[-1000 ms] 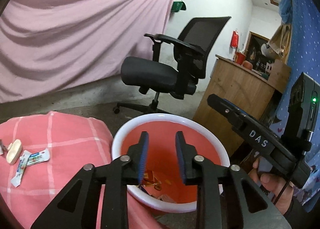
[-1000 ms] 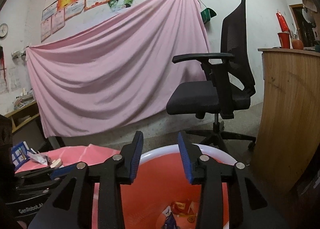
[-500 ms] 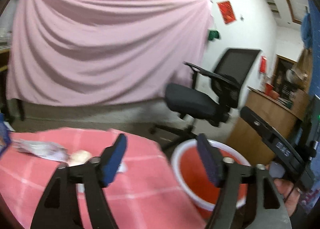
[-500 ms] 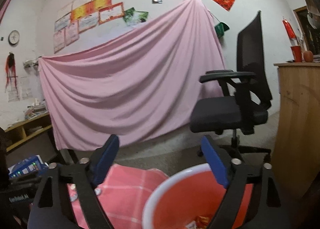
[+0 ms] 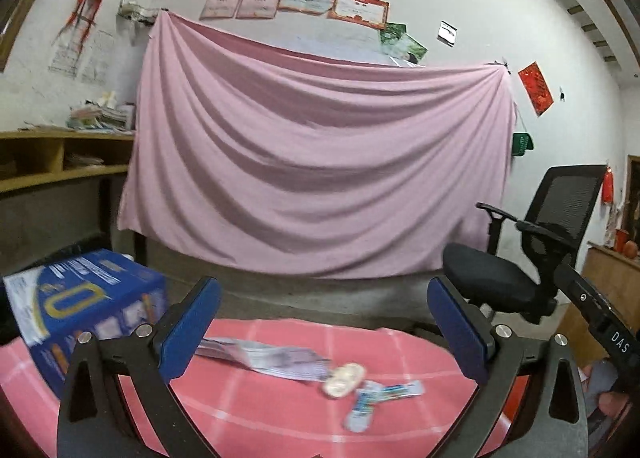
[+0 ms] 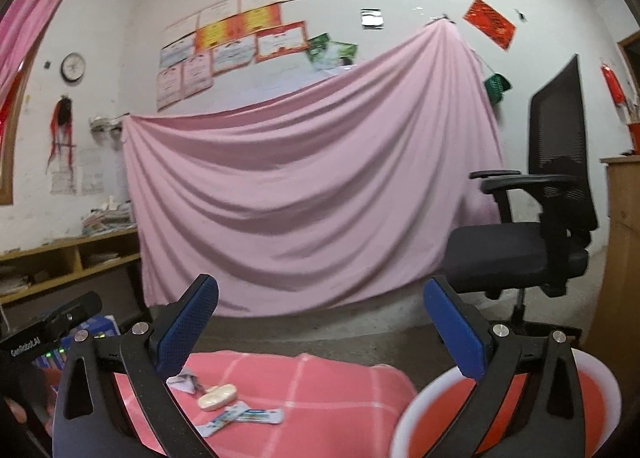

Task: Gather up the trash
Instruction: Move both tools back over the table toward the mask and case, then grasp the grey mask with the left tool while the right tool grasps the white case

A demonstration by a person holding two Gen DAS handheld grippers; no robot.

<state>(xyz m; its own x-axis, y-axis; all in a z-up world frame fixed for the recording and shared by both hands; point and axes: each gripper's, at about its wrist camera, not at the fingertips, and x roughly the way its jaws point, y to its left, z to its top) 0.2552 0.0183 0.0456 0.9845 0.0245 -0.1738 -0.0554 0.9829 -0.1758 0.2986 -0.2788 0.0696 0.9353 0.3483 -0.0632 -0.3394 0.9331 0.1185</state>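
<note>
Over the pink checked desk (image 5: 256, 410) now, off the red bucket (image 6: 600, 390): your left tool (image 5: 320, 330) and right tool (image 6: 320, 330) have spread empty; crumpled wrappers (image 5: 376, 398) await pickup.

Cream wrapper (image 5: 344, 378) (image 6: 217, 396): small, pale, oval and puffy; lies flat on the pink checked cloth (image 5: 260, 410) (image 6: 320, 390), at its middle.
White-and-blue sachets (image 5: 380, 398) (image 6: 240, 418): two thin flat strips with blue and green print; lie crossed on the cloth, touching each other, just beside the cream wrapper on its near side.
Crumpled foil wrapper (image 5: 276, 360) (image 6: 184, 382): silvery-grey, long and wrinkled; lies flat on the cloth, one end touching the cream wrapper, stretching away to its left.
Bin (image 6: 416, 410): round, white rim, orange-red inside; stands upright, just beside the right edge of the cloth.
</note>
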